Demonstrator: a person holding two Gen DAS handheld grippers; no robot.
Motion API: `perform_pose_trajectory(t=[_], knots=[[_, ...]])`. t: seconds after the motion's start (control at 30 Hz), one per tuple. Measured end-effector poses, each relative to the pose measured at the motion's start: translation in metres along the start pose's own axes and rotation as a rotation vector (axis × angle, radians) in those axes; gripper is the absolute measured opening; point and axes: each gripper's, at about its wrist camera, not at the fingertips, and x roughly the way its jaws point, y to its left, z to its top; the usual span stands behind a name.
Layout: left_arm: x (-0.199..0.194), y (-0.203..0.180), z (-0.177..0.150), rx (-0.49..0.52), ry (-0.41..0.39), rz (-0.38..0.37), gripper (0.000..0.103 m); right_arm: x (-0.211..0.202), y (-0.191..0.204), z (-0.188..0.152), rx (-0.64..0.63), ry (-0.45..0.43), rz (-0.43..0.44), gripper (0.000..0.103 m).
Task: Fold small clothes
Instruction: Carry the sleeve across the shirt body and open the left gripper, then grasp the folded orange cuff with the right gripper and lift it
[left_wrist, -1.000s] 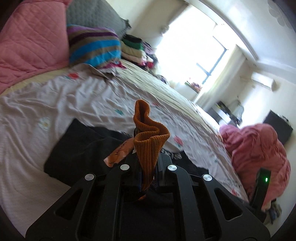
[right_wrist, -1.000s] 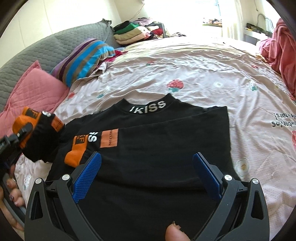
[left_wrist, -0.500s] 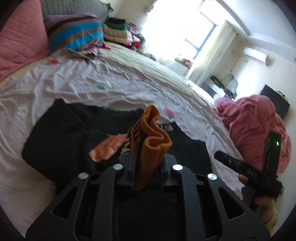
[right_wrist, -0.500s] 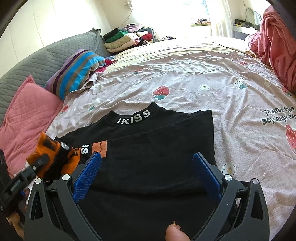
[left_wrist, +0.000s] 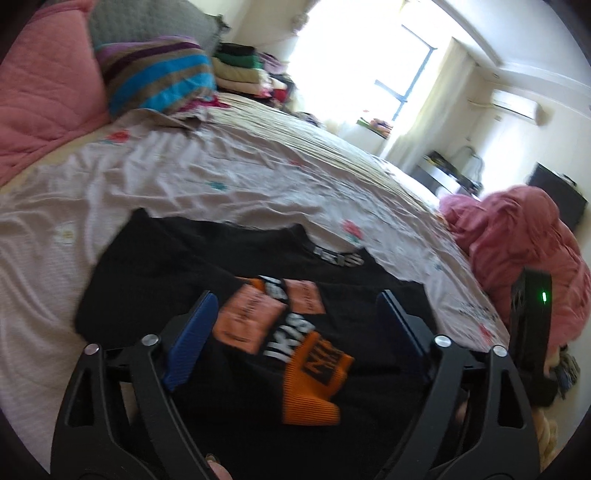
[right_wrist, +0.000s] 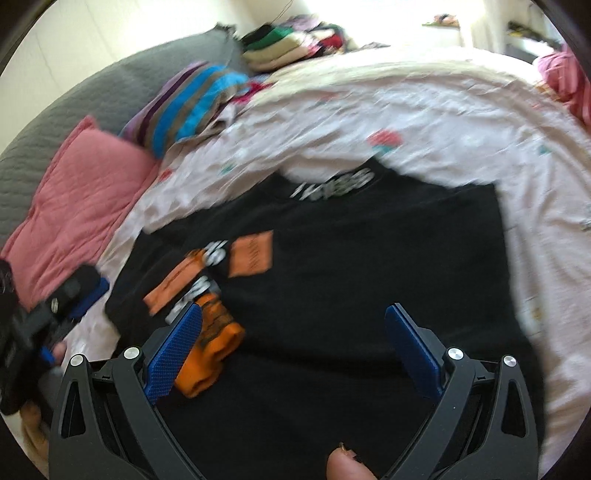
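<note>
The black top (left_wrist: 155, 280) lies flat on the bedsheet (left_wrist: 229, 177), its orange-cuffed sleeve (left_wrist: 314, 376) folded across it, lying free between the left gripper (left_wrist: 295, 328)'s just-opened jaws; the right gripper (right_wrist: 295, 350) gapes empty above.

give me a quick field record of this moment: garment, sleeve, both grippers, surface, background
garment: black top, lying flat on the bed
sleeve: orange cuff folded across the body, released
left hand-held gripper: open, jaws have just been opening, nothing gripped
right hand-held gripper: open over the top, empty
surface: floral bedsheet
background: striped pillow, pink pillow, folded clothes stack
</note>
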Motion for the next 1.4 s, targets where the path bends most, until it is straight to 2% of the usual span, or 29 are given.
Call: perform_pose_trajectory(t=[0.07,0.13,0.2,0.3,0.37,0.47,0.57,0.63,0.67,0.77,0.9,1.03,1.2,1.4], knots=[[-0.005,0.011,0.003,-0.022,-0.019,0.045,0.093,0.010,0.015,-0.005,-0.037,0.024,0.012,0.096],[-0.009,0.024,0.005,-0.049,-0.031,0.095,0.093,0.018,0.029,-0.010,-0.082,0.041,0.022,0.085],[-0.011,0.038,0.006,-0.089,-0.033,0.127,0.093,0.026,0.039,-0.013,-0.111,0.062,0.032,0.084],[-0.014,0.059,0.007,-0.176,-0.032,0.135,0.093,0.038,0.051,-0.019,-0.132,0.089,0.048,0.079],[-0.015,0.066,0.007,-0.195,-0.032,0.159,0.093,0.044,0.058,-0.021,-0.149,0.089,0.035,0.076],[-0.016,0.073,0.006,-0.218,-0.030,0.191,0.093,0.047,0.066,-0.023,-0.168,0.074,0.032,0.060],[-0.016,0.075,0.005,-0.221,-0.024,0.217,0.094,0.049,0.073,-0.025,-0.191,0.068,0.040,0.040],[-0.017,0.075,0.004,-0.220,-0.022,0.222,0.093,0.048,0.079,-0.026,-0.221,0.056,0.052,0.015],[-0.017,0.076,0.004,-0.221,-0.024,0.222,0.093,0.047,0.080,-0.025,-0.229,0.047,0.058,0.013],[-0.022,0.077,0.005,-0.223,-0.040,0.243,0.093,0.036,0.086,-0.019,-0.253,-0.003,0.097,0.012],[-0.026,0.079,0.005,-0.208,-0.059,0.333,0.093,0.015,0.092,0.001,-0.274,-0.065,0.161,0.011],[-0.030,0.084,0.006,-0.219,-0.067,0.340,0.093,-0.006,0.099,0.024,-0.315,-0.126,0.190,0.011],[-0.033,0.088,0.006,-0.237,-0.071,0.347,0.093,-0.026,0.097,0.049,-0.350,-0.198,0.161,0.011],[-0.037,0.091,0.005,-0.254,-0.081,0.341,0.093,-0.045,0.068,0.062,-0.318,-0.263,0.092,0.010]])
